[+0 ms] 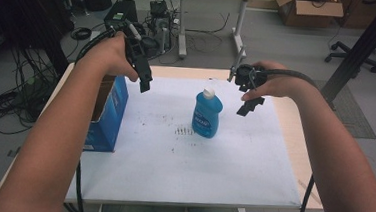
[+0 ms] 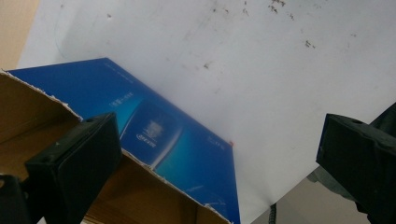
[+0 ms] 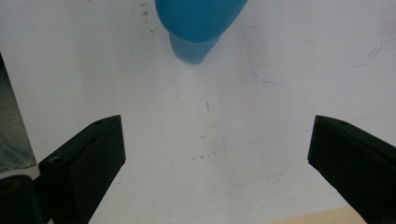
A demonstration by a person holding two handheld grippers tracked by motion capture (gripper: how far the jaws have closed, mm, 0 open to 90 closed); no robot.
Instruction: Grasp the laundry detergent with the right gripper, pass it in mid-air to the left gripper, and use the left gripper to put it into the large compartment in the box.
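Note:
A blue dish-soap bottle with a white cap stands upright near the middle of the white mat. An open blue cardboard box sits at the mat's left edge. My left gripper hovers above the box's far right corner, open and holding nothing; in the left gripper view the box lies under its jaws. My right gripper hangs open to the right of the bottle, apart from it. In the right gripper view the bottle shows at the top, beyond the jaws.
The mat covers a wooden table. Behind the table on the floor are cables, equipment, another table's legs, a cardboard carton and an office chair base.

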